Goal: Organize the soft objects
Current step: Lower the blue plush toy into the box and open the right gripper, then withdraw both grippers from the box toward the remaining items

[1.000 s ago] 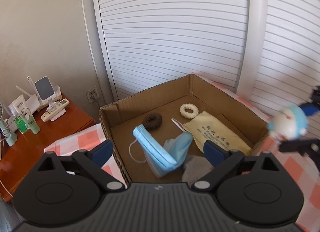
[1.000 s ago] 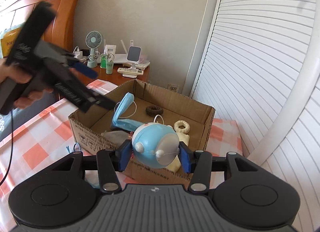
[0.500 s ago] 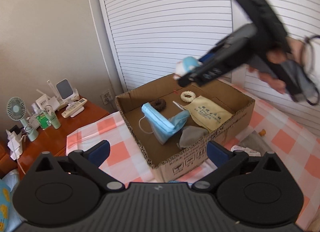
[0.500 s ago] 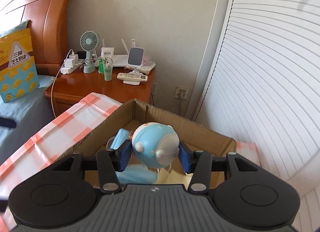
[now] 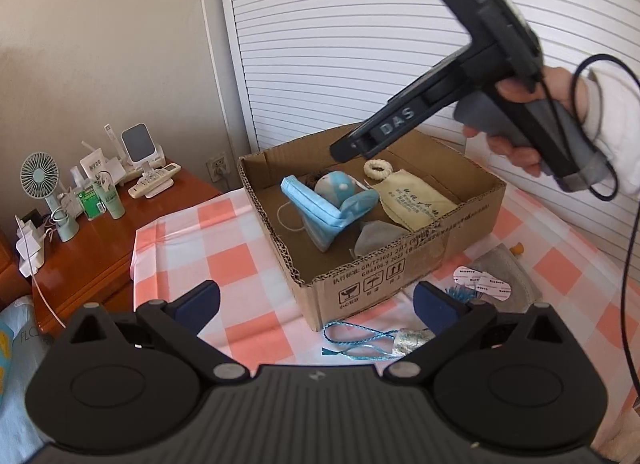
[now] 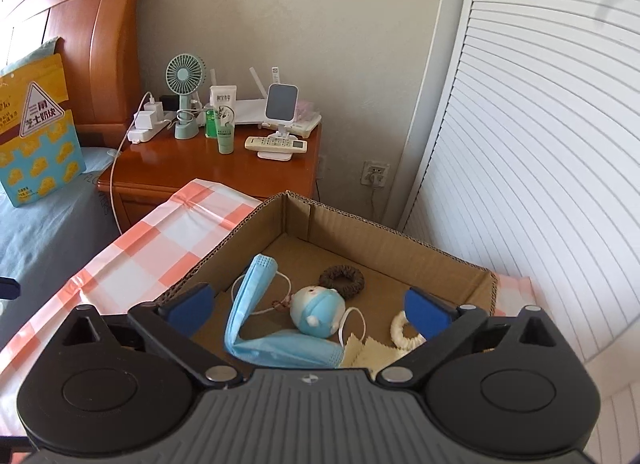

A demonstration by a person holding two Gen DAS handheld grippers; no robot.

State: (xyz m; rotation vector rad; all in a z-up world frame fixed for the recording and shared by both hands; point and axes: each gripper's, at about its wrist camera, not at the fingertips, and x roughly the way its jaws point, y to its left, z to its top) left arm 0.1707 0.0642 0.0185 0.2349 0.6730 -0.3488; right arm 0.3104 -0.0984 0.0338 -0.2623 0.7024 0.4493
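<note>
Opening wide above the cardboard box (image 6: 384, 240), my right gripper (image 6: 308, 308) has nothing between its pads, the blue plush toy (image 6: 318, 312) lies inside, so I should lift straight clear; my left gripper (image 5: 316, 300) hangs open too.

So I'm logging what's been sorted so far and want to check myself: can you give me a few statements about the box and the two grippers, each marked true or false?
1. The blue round plush toy lies inside the cardboard box. True.
2. The right gripper is clamped on the toy. False: its jaws are opening, wide apart above the box, and the toy lies free on the box floor.
3. A blue face mask is in the box next to the toy. True.
4. The brown hair tie lies on the checked cloth outside the box. False: it is inside the box, behind the toy.
5. The left gripper holds the blue cord. False: its jaws are open and empty; the blue cord lies on the cloth.
</note>
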